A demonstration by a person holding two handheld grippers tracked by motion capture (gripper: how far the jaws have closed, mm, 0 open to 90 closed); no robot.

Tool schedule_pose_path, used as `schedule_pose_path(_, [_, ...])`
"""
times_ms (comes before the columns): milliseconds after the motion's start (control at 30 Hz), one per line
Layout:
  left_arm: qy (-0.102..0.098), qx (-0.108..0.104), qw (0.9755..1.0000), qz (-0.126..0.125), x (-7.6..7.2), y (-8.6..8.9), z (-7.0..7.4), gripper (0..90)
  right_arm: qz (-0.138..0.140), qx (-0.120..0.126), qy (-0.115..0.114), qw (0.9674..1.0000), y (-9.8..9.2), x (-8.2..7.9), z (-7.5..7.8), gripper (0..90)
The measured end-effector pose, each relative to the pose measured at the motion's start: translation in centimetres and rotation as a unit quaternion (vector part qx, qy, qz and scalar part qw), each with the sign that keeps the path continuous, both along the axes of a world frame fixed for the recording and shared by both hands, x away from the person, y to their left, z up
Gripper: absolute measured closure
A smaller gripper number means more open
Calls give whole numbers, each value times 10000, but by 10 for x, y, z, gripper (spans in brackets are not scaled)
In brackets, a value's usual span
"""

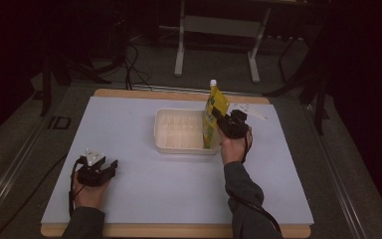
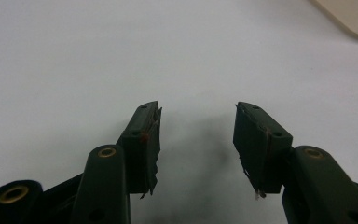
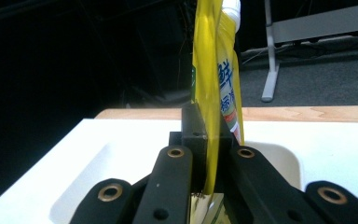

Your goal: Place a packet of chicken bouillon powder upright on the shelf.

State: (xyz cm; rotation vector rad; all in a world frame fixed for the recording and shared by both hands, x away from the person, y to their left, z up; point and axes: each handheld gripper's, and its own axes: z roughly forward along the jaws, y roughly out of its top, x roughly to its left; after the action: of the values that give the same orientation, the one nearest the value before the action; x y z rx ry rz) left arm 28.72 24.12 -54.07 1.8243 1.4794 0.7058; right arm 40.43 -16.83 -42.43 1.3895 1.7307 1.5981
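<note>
Your right gripper [image 1: 219,121] pinches the yellow pouch [image 1: 214,117] over the tray [image 1: 179,147] (centre frame); releasing early topples it; left gripper [image 1: 110,165] idles, unclenched.

One yellow pouch [image 1: 214,115] with one white cap, one shallow white tray [image 1: 179,130], one worktop [image 1: 144,184], and two handheld grippers: left gripper [image 1: 110,164], right gripper [image 1: 218,118].

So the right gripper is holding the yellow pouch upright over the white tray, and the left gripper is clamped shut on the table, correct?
Not quite. The left gripper is open, jaws apart with nothing between them, as the left gripper view shows. The right gripper does hold the yellow pouch upright over the white tray.
</note>
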Motion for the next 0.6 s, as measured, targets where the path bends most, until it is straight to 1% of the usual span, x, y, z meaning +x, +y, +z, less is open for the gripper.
schedule_pose_path(67, [2,3,10000,-1,0,0,0,504,17,-103,-22,9999,2,-1,-1,900])
schedule_pose_path(267, [-2,5,10000,7,0,0,0,504,60,-241,6,9997,5,-2,-6,900])
schedule_pose_path(500, [-8,8,10000,6,0,0,0,504,104,-395,139,9991,6,-5,-16,900])
schedule_pose_path(567, [0,11,10000,6,0,0,0,504,129,-390,149,9990,7,-6,-18,900])
schedule_pose_path(600, [-6,8,10000,8,0,0,0,504,135,-446,145,9988,8,-7,-18,900])
